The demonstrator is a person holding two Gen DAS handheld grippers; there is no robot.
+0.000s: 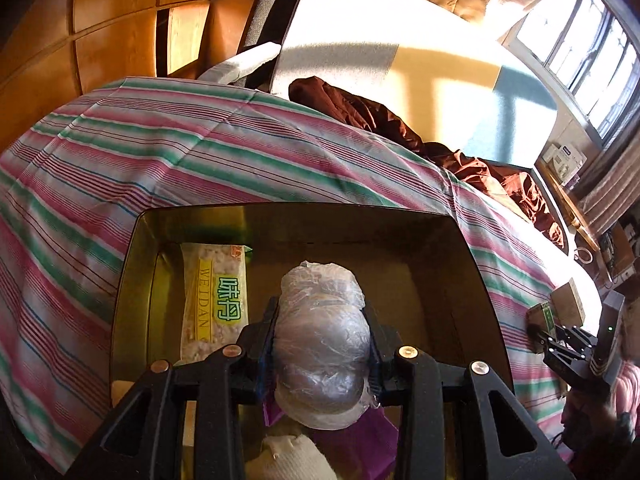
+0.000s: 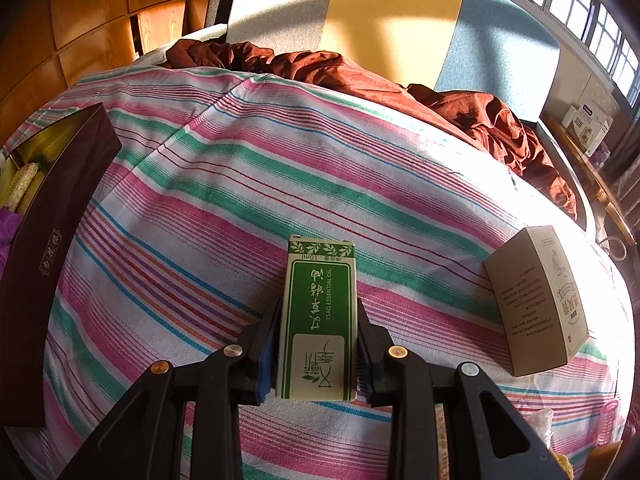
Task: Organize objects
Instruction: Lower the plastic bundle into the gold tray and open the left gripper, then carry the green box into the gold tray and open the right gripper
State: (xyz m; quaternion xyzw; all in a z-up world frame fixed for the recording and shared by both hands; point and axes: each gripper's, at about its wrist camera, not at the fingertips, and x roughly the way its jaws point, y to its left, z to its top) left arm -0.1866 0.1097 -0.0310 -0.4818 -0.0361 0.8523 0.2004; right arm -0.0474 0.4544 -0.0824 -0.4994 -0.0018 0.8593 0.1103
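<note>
My left gripper (image 1: 323, 312) is shut on a round bundle wrapped in clear plastic (image 1: 322, 344), held over the open dark box with a gold lining (image 1: 460, 248). A snack packet with green lettering (image 1: 214, 300) lies in the box at the left, with purple wrapping (image 1: 372, 444) and a pale knitted item (image 1: 296, 456) at its near end. My right gripper (image 2: 318, 312) is shut on a small green and cream essential oil box (image 2: 316, 320) just above the striped bedsheet (image 2: 240, 184). In the left wrist view the right gripper (image 1: 538, 334) shows at the far right with that small box (image 1: 544, 314).
A beige carton (image 2: 536, 300) lies on the sheet to the right of the oil box. The dark box (image 2: 52, 232) stands at the left edge in the right wrist view. Crumpled brown cloth (image 2: 460, 108) lies along the far side of the bed. A side table with boxes (image 2: 588, 128) stands by the window.
</note>
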